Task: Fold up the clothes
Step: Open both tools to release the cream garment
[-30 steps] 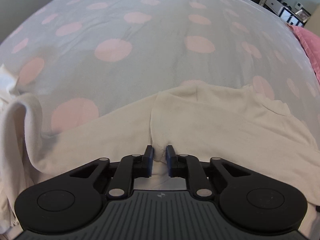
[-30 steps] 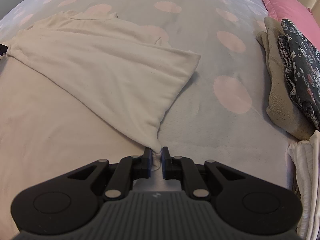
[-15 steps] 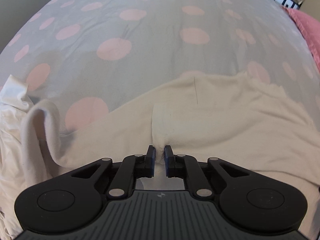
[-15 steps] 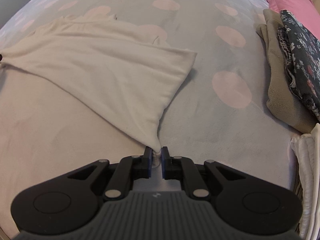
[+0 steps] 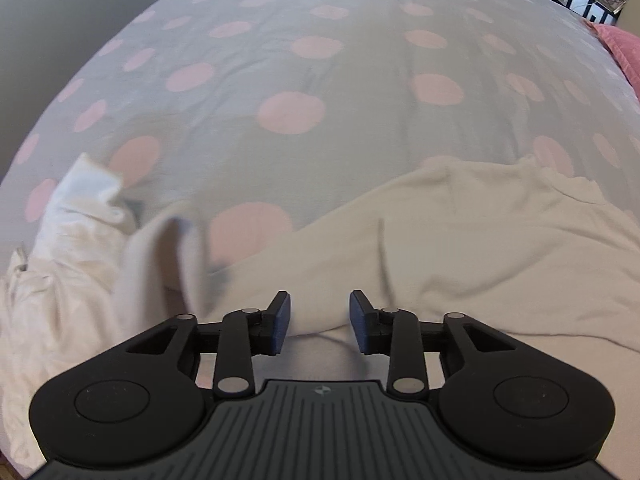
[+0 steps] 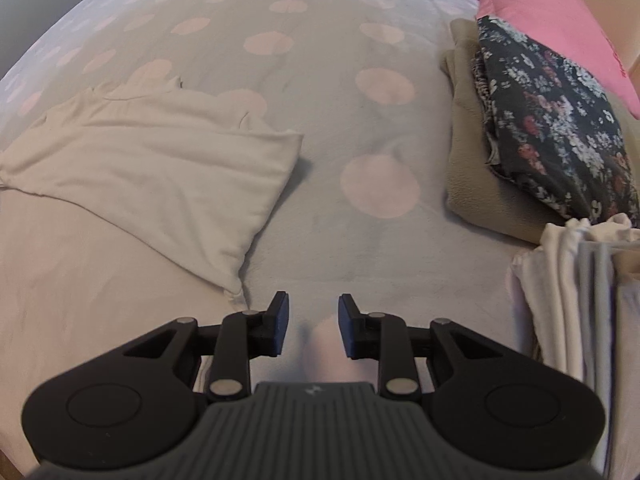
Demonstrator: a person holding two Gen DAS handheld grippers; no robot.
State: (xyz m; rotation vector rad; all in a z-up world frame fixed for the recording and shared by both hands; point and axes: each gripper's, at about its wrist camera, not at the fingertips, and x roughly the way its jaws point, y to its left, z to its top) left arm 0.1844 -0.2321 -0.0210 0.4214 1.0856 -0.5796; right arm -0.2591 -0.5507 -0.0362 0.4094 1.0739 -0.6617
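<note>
Now | left gripper point(image 5: 320, 322): fingers spread, holding nothing, low centre of frame over the cream shirt point(image 5: 460, 248) | right gripper point(image 6: 313, 324): fingers apart, empty, shirt's folded corner point(image 6: 234, 288) just left of it | shirt lies on the dotted bedspread point(image 6: 340, 92) | folded pile point(image 6: 532, 132) at right.

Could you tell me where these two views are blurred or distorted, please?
Left wrist view: motion blur smears the white garment and the cream shirt fold at lower left; the open left gripper stays sharp. Right wrist view: mostly crisp, though the white clothes at the right edge streak. Both: fisheye bulges the dotted bedspread.
</note>
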